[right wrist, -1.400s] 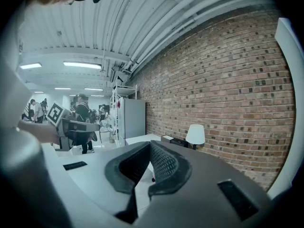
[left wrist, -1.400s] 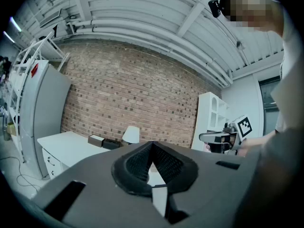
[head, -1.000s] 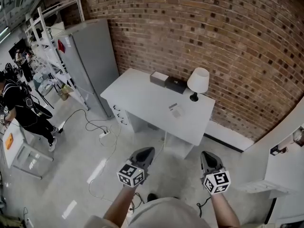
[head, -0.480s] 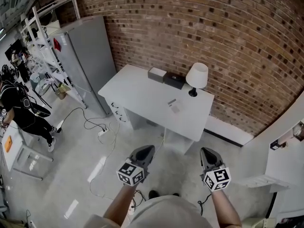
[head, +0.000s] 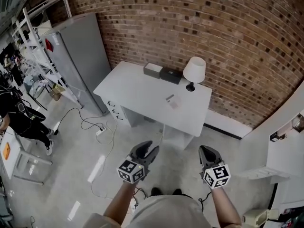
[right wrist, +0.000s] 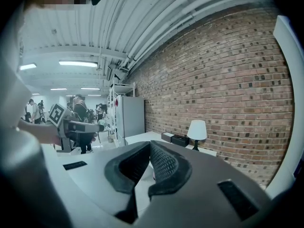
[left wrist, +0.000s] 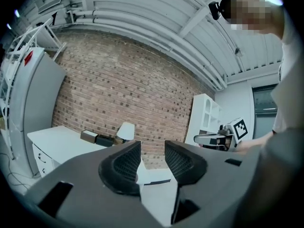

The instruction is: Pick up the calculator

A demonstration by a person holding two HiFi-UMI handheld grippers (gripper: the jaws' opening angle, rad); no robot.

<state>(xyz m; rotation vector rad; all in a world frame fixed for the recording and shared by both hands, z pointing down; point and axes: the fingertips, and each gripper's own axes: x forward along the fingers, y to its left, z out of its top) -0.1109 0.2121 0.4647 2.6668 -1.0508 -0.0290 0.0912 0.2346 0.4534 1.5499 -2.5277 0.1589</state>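
My left fingers (left wrist: 124,163) have just been spreading, empty; my right fingers (right wrist: 164,163) are pressing together. Well ahead, a white rectangular bench (head: 137,96) is standing against a red brick wall (head: 213,27).

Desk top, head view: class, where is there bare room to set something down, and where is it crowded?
Bare: the desk's left half, from its left corner to the calculator, and the front strip below it. Crowded: the back edge, with grey box, black box and lamp.
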